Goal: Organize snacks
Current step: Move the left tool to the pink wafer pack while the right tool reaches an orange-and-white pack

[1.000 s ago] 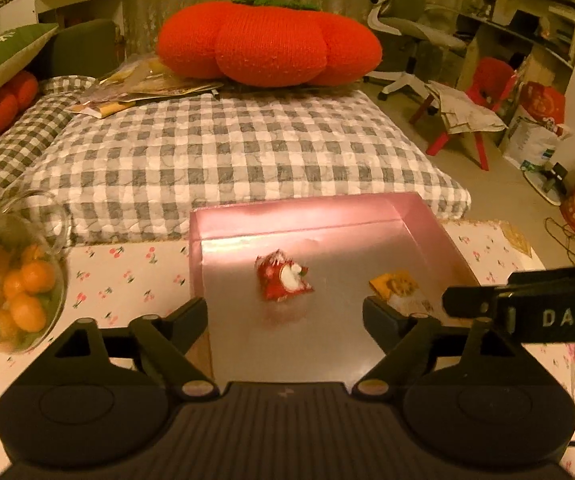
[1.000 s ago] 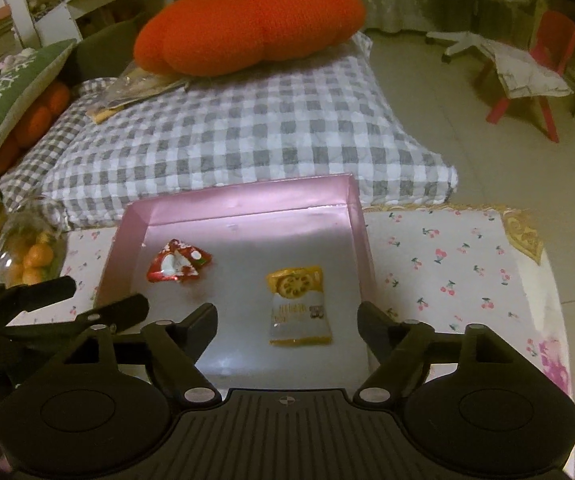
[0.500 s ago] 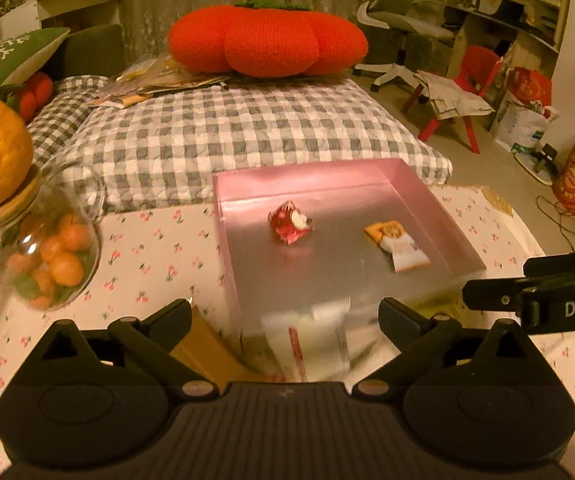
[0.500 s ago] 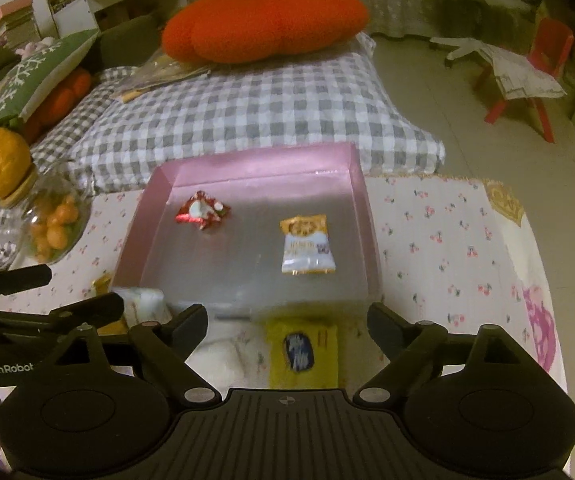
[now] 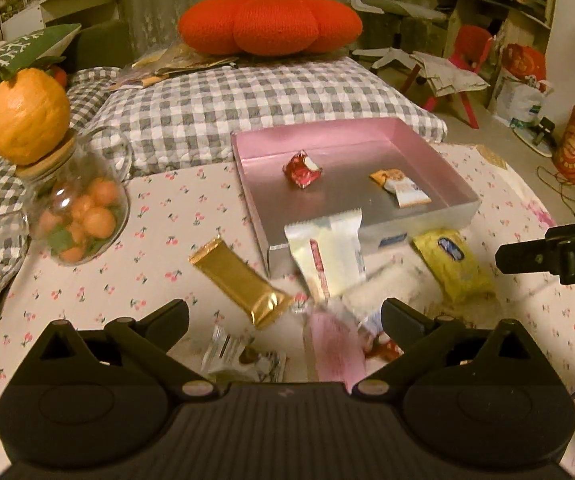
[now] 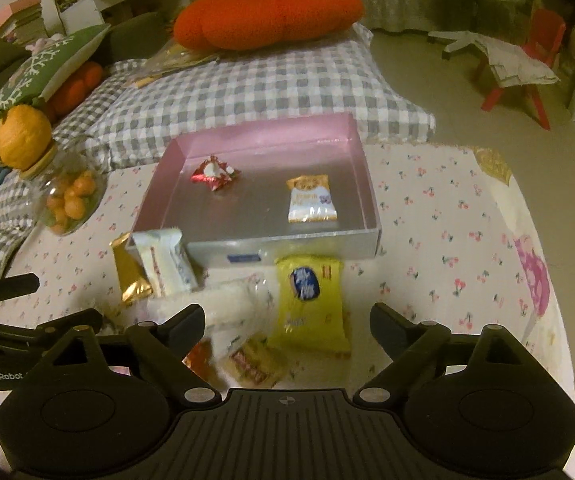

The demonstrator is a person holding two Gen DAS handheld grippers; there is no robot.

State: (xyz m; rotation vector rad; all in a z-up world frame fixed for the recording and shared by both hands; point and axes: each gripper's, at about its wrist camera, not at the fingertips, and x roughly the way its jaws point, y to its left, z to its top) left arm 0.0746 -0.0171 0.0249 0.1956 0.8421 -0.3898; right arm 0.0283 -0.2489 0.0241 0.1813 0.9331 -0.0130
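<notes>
Both jaws are standing wide and gripping nothing, having just been opening: the left gripper [image 5: 283,316] is hovering over a gold bar [image 5: 241,282] and white packet [image 5: 327,256], the right gripper [image 6: 287,316] over a yellow pack [image 6: 311,304]. Loose snacks are lying on the desk [image 6: 447,248] just before the pink tray [image 6: 367,184], which is already holding two. Picking seems to be starting; next, each gripper likely needs lowering onto one snack and closing.

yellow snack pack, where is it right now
The yellow snack pack lies on the tablecloth just in front of the pink box, near its right corner, right of the white packet.
</notes>
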